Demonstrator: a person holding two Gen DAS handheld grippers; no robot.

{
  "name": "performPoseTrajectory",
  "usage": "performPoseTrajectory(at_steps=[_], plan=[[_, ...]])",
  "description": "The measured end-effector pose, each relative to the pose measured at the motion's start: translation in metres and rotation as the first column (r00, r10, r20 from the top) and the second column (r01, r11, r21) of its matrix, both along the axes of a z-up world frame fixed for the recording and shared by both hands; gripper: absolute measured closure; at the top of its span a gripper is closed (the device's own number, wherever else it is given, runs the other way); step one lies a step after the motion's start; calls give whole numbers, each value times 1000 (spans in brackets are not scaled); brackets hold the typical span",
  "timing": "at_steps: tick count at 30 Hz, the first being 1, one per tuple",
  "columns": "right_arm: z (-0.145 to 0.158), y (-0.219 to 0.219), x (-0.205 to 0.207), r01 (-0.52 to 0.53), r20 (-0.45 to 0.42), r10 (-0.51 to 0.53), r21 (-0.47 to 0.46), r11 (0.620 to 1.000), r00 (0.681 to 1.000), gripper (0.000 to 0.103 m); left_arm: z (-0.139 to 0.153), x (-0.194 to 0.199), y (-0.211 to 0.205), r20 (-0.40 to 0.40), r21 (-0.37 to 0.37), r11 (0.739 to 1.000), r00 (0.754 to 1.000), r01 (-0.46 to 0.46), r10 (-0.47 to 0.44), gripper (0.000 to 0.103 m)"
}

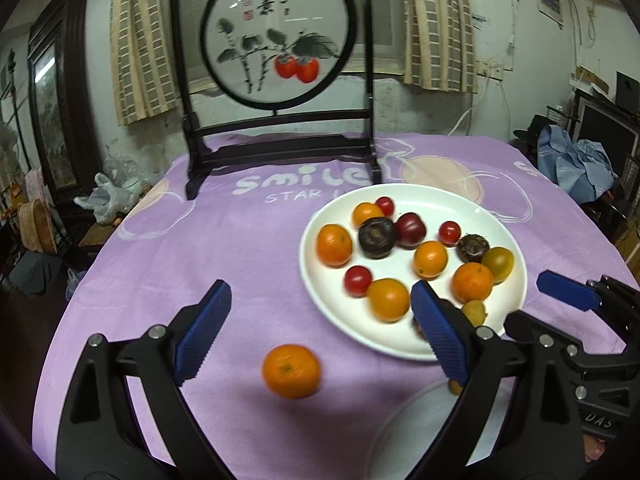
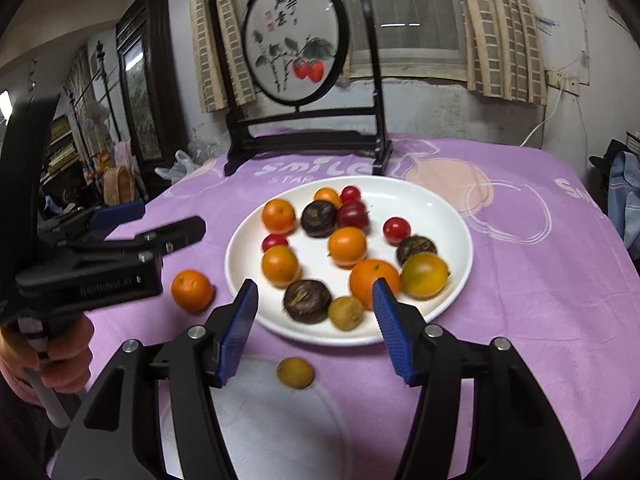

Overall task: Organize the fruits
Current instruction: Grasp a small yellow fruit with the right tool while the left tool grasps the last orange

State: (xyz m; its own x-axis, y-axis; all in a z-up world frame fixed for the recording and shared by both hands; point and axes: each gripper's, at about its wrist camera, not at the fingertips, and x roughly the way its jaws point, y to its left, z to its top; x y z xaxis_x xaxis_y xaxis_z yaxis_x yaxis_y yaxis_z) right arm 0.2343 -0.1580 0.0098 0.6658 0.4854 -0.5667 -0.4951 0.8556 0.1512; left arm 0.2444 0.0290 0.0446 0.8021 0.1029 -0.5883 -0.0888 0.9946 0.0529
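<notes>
Fruit on and off the plate

We see most fruit on the plate (image 2: 448, 216), a tangerine (image 2: 191, 290) on the cloth (image 2: 540, 304) left of it, a kumquat (image 2: 295, 372) before it, the screen (image 2: 298, 60) behind.

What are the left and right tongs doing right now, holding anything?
Left tongs: open, holding nothing; an orange lies on the cloth between the fingers.
Right tongs: open, holding nothing.

A purple cloth (image 2: 520, 280) covers the worktop. On it sit a white plate (image 2: 448, 216) of fruit, a dark framed screen (image 2: 304, 144) behind it, and a second pale plate (image 2: 280, 432) at the near edge. An orange (image 2: 191, 290) lies left of the fruit plate and a small yellow fruit (image 2: 295, 372) just before it.
</notes>
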Motion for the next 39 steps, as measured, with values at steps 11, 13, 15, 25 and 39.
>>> performPoseTrajectory(at_steps=[11,13,15,25,39], plan=[[-24,33,-19,-141,-77,132,-139,980,988,43,6,-20,97,-8,-161,965,978,-205,206,5],[-31,36,-17,-142,-98,127,-165,976,987,43,0,-23,108,-33,-169,957,972,-236,233,5],[-38,37,-17,-136,-111,116,-191,972,987,43,-4,-25,112,-43,-168,954,968,-250,247,5],[-57,44,-12,-129,-139,96,-258,958,986,64,-9,-28,97,-48,-90,974,977,-210,206,5],[-32,34,-17,-109,-107,94,-152,982,990,75,-52,-9,43,-179,32,999,983,-23,29,7]])
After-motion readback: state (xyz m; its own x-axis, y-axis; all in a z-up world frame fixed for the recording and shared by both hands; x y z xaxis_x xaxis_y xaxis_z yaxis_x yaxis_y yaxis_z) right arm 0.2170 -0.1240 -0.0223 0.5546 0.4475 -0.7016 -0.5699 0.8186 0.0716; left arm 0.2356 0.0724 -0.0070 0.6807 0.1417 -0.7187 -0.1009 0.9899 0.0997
